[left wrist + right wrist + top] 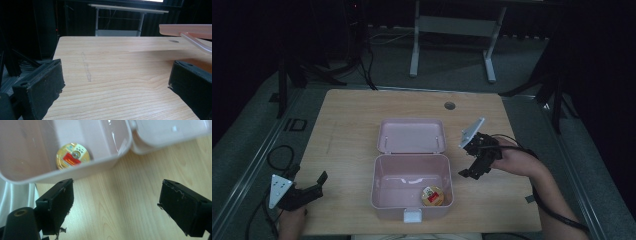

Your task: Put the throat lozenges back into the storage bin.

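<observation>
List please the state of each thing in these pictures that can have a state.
Pink box: open, lid folded back flat on the table.
Round tin: inside the box, near its front right corner.
Left hand-held gripper: open, holds nothing.
Right hand-held gripper: open, holds nothing, beside the box.

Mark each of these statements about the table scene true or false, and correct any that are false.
1. The pink box stands open, its lid laid back flat on the table. True.
2. The box holds three round tins. False: it holds one round tin, in a corner near the front.
3. The right gripper is shut on the tin. False: its jaws stand apart over bare wood beside the box.
4. The left gripper is open and holds nothing. True.
5. The left gripper rests inside the box. False: it is at the table's left edge, apart from the box.
</observation>
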`<state>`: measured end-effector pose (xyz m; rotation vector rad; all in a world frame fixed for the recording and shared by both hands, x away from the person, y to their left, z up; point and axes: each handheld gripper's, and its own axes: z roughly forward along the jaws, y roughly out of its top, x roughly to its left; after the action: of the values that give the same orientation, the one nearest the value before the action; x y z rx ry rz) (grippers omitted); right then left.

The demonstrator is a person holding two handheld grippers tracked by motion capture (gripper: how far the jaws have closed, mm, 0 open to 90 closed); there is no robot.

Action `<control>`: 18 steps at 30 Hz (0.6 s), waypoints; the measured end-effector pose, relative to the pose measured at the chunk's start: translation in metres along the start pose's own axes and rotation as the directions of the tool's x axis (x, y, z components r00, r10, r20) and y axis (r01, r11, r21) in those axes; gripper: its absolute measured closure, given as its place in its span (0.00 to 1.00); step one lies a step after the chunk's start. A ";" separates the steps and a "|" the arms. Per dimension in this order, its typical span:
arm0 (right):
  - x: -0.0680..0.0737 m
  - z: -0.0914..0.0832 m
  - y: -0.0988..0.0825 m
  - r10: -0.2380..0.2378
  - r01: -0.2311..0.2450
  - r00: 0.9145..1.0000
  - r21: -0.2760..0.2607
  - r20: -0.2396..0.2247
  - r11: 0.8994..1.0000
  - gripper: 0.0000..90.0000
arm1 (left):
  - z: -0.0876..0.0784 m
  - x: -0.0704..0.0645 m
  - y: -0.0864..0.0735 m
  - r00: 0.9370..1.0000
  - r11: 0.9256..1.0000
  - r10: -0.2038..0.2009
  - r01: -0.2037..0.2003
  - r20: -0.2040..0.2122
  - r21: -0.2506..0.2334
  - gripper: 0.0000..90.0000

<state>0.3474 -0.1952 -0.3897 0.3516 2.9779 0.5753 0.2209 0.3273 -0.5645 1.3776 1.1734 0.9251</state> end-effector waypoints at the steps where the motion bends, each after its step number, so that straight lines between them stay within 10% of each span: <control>1: -0.002 0.003 -0.007 0.011 -0.011 1.000 -0.004 0.003 1.000 0.13 | 0.000 0.000 0.000 1.000 1.000 0.000 0.000 0.000 0.000 0.00; 11: -0.016 0.055 -0.075 0.182 -0.179 0.982 -0.074 0.048 0.981 0.13 | 0.000 0.000 0.000 1.000 1.000 0.002 -0.002 0.000 0.000 0.00; 18: -0.023 0.086 -0.109 0.301 -0.272 0.945 -0.198 0.130 0.942 0.13 | 0.000 0.000 0.000 1.000 1.000 0.002 -0.002 0.000 0.001 0.00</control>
<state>0.3581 -0.2679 -0.5097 0.7853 2.7132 0.7936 0.2208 0.3271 -0.5645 1.3793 1.1730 0.9265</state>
